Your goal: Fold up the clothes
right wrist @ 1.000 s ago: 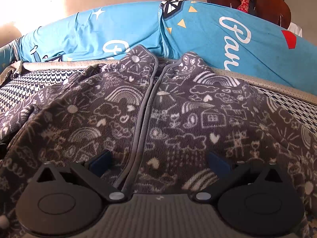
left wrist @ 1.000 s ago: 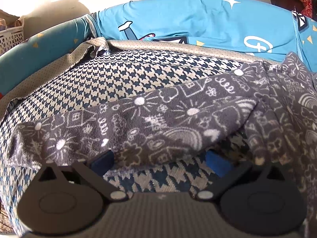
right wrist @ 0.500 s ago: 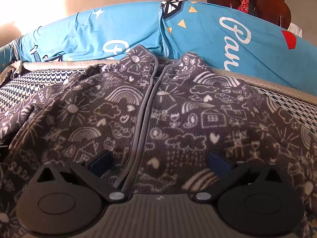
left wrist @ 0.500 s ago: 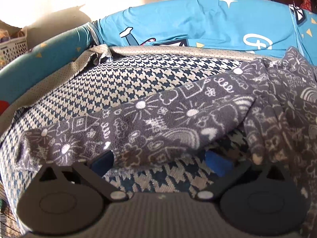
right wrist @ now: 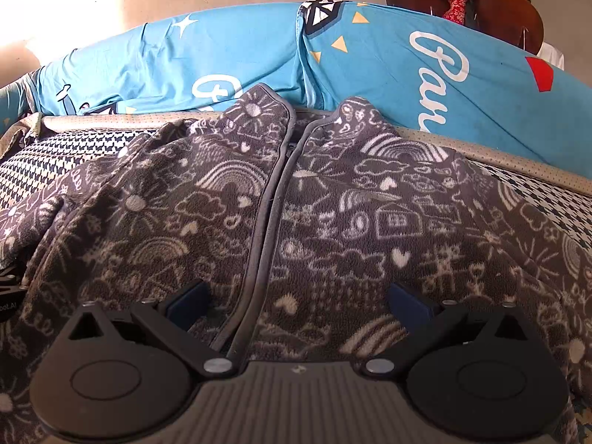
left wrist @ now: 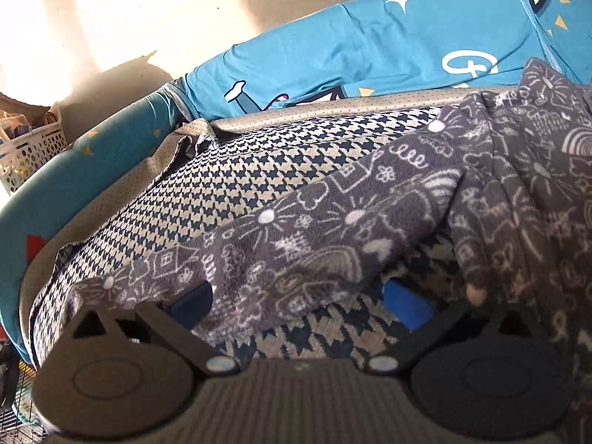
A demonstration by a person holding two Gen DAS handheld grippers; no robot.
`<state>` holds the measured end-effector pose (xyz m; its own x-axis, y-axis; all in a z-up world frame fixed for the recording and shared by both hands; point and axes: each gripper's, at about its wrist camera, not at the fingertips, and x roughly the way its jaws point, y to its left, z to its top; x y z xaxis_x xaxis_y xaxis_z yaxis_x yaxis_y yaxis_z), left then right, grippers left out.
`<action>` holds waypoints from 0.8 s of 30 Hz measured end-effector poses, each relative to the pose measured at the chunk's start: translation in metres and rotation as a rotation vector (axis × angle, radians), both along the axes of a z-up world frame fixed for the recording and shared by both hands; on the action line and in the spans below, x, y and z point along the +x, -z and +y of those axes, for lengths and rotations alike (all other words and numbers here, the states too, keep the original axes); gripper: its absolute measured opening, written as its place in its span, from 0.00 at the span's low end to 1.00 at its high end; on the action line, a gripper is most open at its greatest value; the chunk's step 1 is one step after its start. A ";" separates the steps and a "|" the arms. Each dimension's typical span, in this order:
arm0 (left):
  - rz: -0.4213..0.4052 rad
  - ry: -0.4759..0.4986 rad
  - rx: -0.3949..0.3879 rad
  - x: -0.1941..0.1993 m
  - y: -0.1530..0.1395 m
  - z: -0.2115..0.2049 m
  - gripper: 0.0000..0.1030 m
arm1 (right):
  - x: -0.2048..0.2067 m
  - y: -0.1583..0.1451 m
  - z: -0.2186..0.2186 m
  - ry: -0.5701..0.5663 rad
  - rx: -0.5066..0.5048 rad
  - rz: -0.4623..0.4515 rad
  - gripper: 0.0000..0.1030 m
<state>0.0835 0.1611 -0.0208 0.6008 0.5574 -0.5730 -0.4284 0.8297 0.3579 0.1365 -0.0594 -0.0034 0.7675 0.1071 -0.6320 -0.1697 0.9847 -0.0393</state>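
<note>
At the far left, a white perforated plastic basket (left wrist: 27,148) stands beyond the teal padded rim (left wrist: 74,174) of the bed, so that side offers little spare room. The left gripper (left wrist: 298,301) has its blue-padded jaws spread wide and holding nothing, straddling the sleeve (left wrist: 314,236) of the dark grey fleece jacket printed with white doodles (right wrist: 296,229), which lies spread, front up, on the navy-and-cream houndstooth cover (left wrist: 236,188). The fleece looks soft, light and limp, likely to sag and bunch rather than hold a crease, so a pinch on the sleeve's near edge seems best. Bare houndstooth beyond the sleeve gives room to swing it inward. Rightward, the jacket's grey bound zip placket (right wrist: 273,199) runs up the middle, and the right gripper (right wrist: 298,301) hovers low over the hem, jaws also wide and empty. Bright blue printed cushions (right wrist: 370,59) wall the back edge.
</note>
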 end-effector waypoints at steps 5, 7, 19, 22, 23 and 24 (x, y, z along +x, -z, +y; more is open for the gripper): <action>-0.017 -0.009 -0.086 -0.004 0.000 0.012 1.00 | 0.000 0.000 0.000 0.001 -0.001 0.000 1.00; -0.023 -0.010 -0.111 -0.005 0.000 0.016 1.00 | 0.000 0.000 0.000 0.001 -0.001 0.000 1.00; -0.041 -0.016 -0.196 -0.009 0.002 0.027 1.00 | 0.000 0.001 0.000 0.002 -0.002 0.000 1.00; -0.049 -0.021 -0.232 -0.010 0.002 0.032 1.00 | 0.000 0.002 0.000 0.003 -0.002 0.001 1.00; -0.051 -0.021 -0.241 -0.010 0.002 0.034 1.00 | 0.000 0.002 0.000 0.003 -0.002 0.001 1.00; -0.052 -0.021 -0.249 -0.010 0.002 0.035 1.00 | 0.001 0.002 0.000 0.003 -0.002 0.001 1.00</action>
